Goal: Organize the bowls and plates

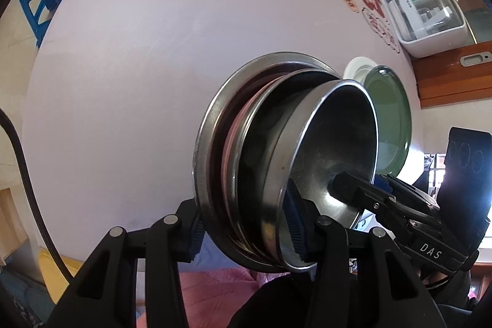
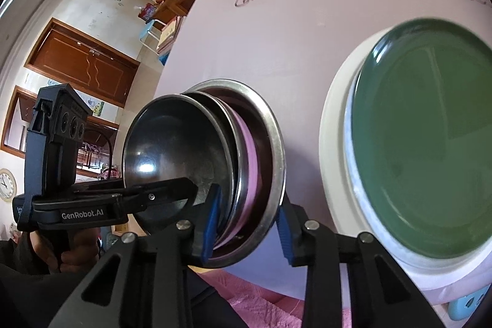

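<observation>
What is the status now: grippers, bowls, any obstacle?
Left gripper shut on bowl stack. Right gripper shut on same stack. Green plate on white plate alongside, not touching stack.

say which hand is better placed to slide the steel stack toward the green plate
Right, probably. Both jaws clamp the steel stack at its rim, but the right gripper sits on the side facing the green plate; the left gripper holds the far side.

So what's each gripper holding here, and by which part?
Both grip the stack of metal bowls at its near rim: the left gripper from one side, the right gripper from the other.
</observation>
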